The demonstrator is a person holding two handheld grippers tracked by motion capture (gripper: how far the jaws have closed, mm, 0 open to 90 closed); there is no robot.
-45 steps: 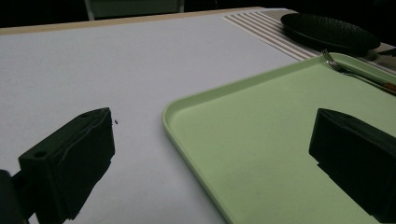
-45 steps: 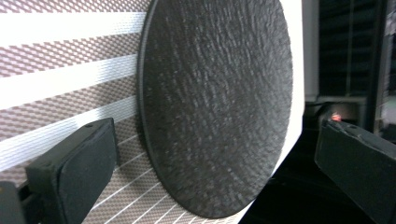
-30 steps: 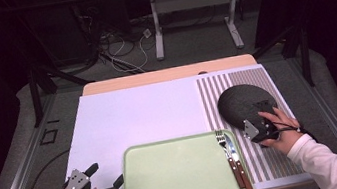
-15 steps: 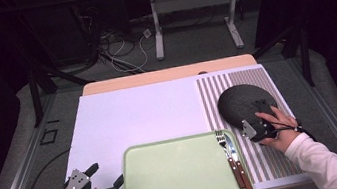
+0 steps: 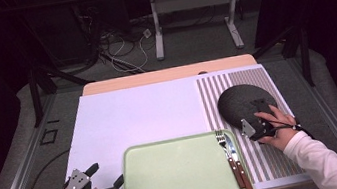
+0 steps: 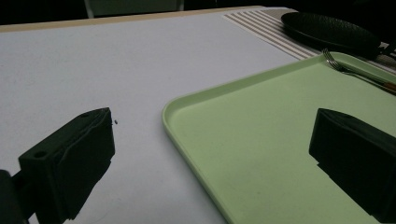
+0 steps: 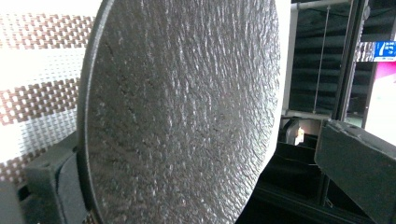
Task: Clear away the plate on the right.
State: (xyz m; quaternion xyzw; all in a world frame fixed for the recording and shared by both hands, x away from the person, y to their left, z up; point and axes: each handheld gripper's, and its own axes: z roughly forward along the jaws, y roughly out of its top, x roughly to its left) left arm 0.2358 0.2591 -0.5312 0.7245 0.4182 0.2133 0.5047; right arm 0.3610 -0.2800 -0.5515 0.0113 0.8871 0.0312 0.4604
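Little has moved: right tongs [image 5: 256,122] stay spread across the dark plate's [image 5: 243,103] rim, left tongs [image 5: 105,176] apart.

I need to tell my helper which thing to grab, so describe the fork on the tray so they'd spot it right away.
Find the pale green tray at the near edge of the white table. Along its right rim lie two utensils with reddish-brown wooden handles, side by side. The fork is the left one, its tines pointing away from the person; the knife beside it has a flat blade instead.
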